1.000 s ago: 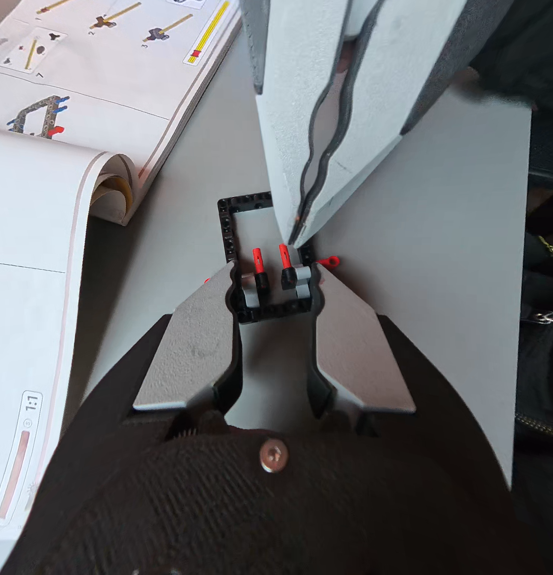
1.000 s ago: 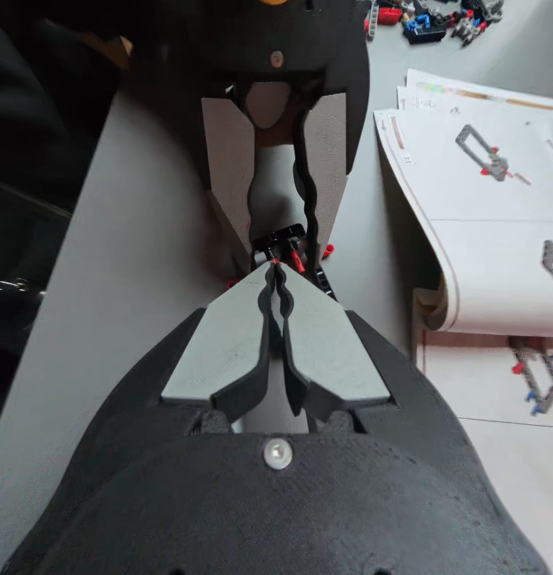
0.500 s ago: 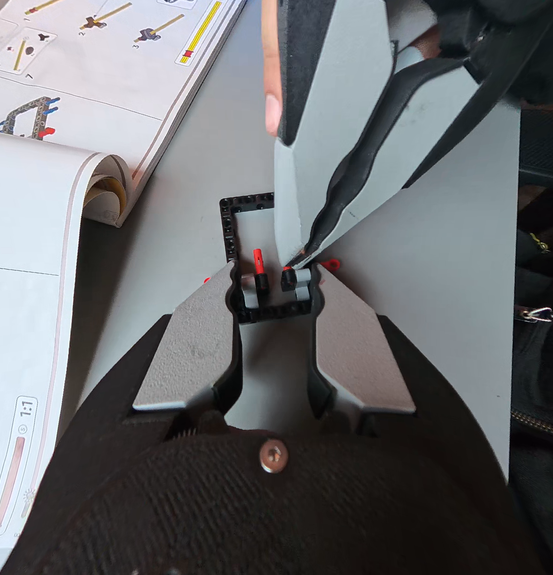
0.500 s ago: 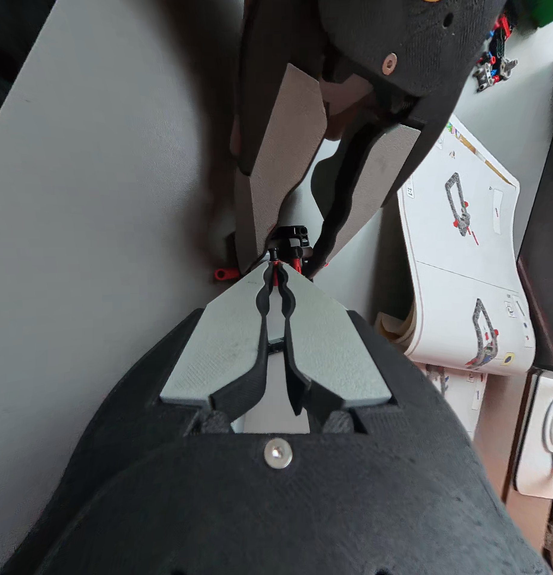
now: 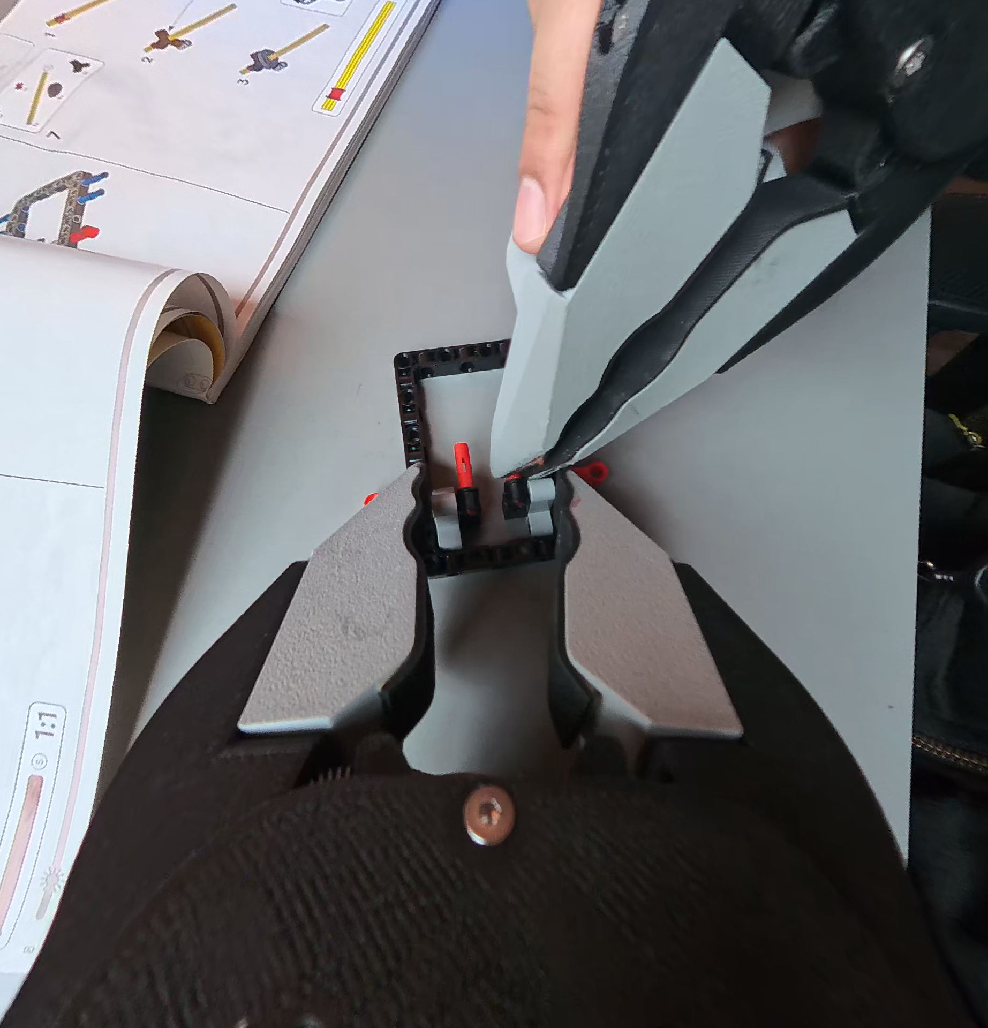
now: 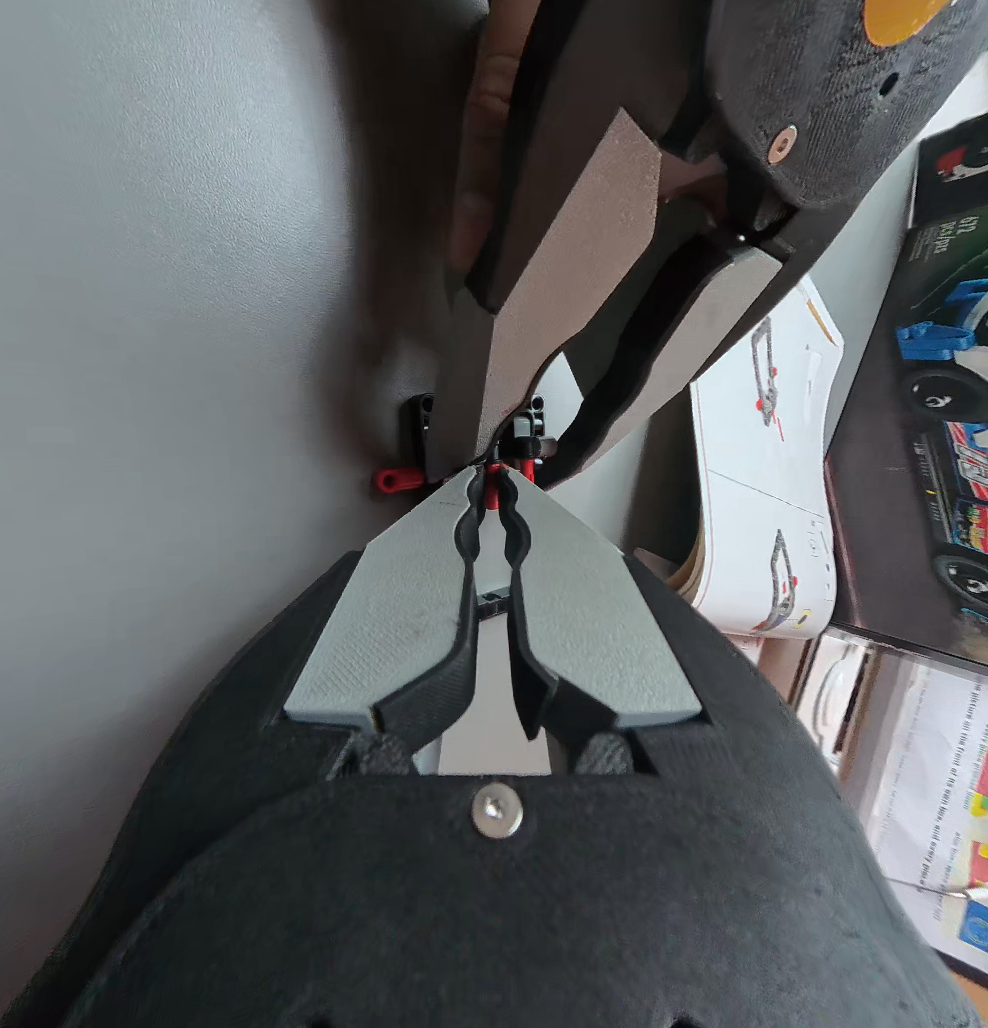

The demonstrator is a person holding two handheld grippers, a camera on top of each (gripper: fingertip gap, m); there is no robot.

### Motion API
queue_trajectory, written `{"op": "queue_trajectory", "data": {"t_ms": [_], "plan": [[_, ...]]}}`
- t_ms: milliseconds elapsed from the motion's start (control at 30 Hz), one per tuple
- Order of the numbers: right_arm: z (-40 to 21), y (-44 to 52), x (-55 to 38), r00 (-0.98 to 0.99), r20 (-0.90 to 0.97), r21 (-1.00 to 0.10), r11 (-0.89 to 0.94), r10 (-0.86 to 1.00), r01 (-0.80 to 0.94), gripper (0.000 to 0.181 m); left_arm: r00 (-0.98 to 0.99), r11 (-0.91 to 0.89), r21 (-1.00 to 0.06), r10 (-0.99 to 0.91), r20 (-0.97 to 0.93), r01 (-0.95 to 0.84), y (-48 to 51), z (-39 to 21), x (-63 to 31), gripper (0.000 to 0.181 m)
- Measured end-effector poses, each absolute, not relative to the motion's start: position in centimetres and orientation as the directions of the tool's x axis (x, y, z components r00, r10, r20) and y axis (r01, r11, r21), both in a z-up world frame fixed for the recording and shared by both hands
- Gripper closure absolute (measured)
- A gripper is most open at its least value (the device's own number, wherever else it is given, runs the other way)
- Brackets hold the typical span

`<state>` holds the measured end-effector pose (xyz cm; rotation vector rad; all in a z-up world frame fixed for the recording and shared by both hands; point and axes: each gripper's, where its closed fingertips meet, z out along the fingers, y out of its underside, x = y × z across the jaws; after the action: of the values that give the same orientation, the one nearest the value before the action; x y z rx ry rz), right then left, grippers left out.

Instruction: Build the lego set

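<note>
Comparing with a second ago, largest thing first:

Table (image 5: 369,267): grey, unchanged; in the right wrist view it now runs steeply tilted, since that camera has rolled.

Manual (image 5: 52,361): open at 9 to 11 o'clock in the left wrist view, not moved; in the right wrist view it has slid out to 3 o'clock (image 6: 769,478), and a set box (image 6: 959,445) has come into sight beyond it.

Right gripper (image 6: 494,489): earlier it stood nearly upright over the frame; now it leans in from 1 o'clock in the left wrist view (image 5: 541,464), a finger (image 5: 541,139) showing along its side. Jaws nearly together, clamped on a red pin (image 6: 492,492).

Left gripper (image 5: 489,500): same place. Jaws apart only by the frame's width, clamped on its two sides.

Frame (image 5: 411,423): black, rectangular, flat on the table at centre, unmoved, its near end between the left fingers.

Pins: the left one (image 5: 462,464) still stands clear of its black connector; the right one showed full length a second ago, now only a red sliver shows at the right gripper's tips above the connector (image 5: 515,495).
</note>
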<state>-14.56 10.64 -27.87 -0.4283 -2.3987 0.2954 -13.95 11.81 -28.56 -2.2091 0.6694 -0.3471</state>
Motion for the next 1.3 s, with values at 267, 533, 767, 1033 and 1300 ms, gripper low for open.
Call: {"op": "queue_trajectory", "data": {"t_ms": [267,533,767,1033,1300], "plan": [[-27.9,10.94,-14.71,-0.69,0.604,-0.338,0.912,0.399,0.232,0.18,0.834,-0.551,-0.757,-0.552,0.015,-0.351,11.93,-28.56,-14.17,0.139],[-27.88,11.22,-14.76,-0.65,0.647,-0.34,0.914,0.399,0.223,0.179,0.841,-0.549,-0.758,-0.541,0.002,-0.351,12.04,-28.55,-14.26,0.14],[-27.84,11.22,-14.76,-0.634,0.648,-0.376,0.901,0.422,0.215,0.179,0.844,-0.552,-0.758,-0.536,0.004,-0.347,12.09,-28.55,-14.23,0.139],[-27.62,11.15,-15.13,-0.545,0.764,-0.319,0.936,0.345,0.146,0.179,0.855,-0.563,-0.756,-0.518,0.009,-0.333,12.21,-28.57,-14.47,0.139],[-27.61,11.6,-15.36,-0.487,0.833,-0.219,0.965,0.262,0.144,0.18,0.863,-0.558,-0.759,-0.504,-0.012,-0.336,12.32,-28.53,-14.74,0.141]]}}
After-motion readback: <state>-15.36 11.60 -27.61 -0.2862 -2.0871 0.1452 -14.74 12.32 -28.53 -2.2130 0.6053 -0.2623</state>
